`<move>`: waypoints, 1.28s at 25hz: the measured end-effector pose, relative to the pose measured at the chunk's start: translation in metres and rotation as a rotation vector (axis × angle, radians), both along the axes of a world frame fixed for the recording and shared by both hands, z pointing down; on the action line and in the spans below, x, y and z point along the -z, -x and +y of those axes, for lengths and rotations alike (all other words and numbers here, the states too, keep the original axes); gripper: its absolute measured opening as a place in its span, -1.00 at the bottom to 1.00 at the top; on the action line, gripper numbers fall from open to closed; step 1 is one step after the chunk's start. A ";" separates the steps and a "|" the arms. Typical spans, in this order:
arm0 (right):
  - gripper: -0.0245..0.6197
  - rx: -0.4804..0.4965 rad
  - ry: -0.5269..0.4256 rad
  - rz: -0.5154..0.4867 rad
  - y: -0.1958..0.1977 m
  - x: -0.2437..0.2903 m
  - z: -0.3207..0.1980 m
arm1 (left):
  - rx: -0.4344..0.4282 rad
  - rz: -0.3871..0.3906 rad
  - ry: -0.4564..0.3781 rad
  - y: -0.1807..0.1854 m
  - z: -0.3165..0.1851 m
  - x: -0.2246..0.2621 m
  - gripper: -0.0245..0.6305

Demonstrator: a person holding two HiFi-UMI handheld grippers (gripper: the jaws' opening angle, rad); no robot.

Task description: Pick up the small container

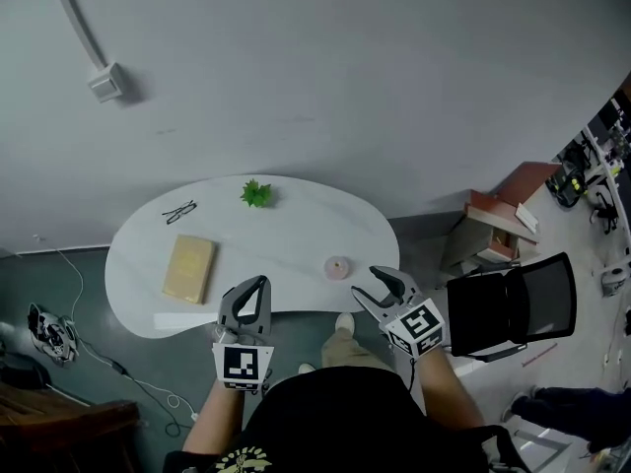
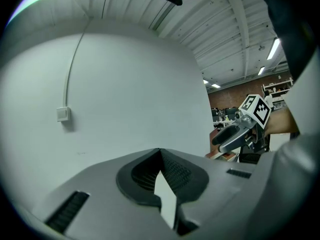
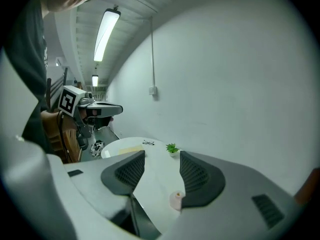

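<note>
The small pink container (image 1: 338, 267) stands near the front edge of the white table (image 1: 296, 235), toward its right end. My right gripper (image 1: 375, 288) hangs open just right of it and off the table's edge, with nothing between its jaws. In the right gripper view the container (image 3: 176, 200) shows low between the open jaws of that gripper (image 3: 162, 156), close to the right-hand one and some way ahead. My left gripper (image 1: 258, 289) is held over the table's front edge, left of the container, with its jaw tips touching. In its own view the left gripper (image 2: 160, 152) points at the bare wall.
On the table lie a tan book (image 1: 189, 268), a pair of glasses (image 1: 178, 211) and a small green plant (image 1: 256, 193). A black chair (image 1: 513, 308) and stacked wooden boxes (image 1: 503, 220) stand to the right. Cables (image 1: 128, 372) and a bag (image 1: 49, 329) lie on the floor at left.
</note>
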State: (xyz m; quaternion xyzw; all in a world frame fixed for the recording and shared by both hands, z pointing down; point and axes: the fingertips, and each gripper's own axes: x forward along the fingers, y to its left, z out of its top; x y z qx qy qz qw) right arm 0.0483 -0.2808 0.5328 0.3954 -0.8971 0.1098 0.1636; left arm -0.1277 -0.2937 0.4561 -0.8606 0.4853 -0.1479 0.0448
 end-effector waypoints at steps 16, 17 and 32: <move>-0.23 0.088 0.166 0.062 0.008 -0.118 -0.069 | -0.015 -0.025 0.066 -0.035 -0.066 -0.023 -0.91; -0.23 0.088 0.170 0.063 0.008 -0.126 -0.072 | -0.015 -0.027 0.066 -0.037 -0.068 -0.023 -0.91; -0.26 0.109 0.273 0.132 0.003 -0.243 -0.095 | 0.061 -0.047 0.078 -0.030 -0.082 -0.025 -0.91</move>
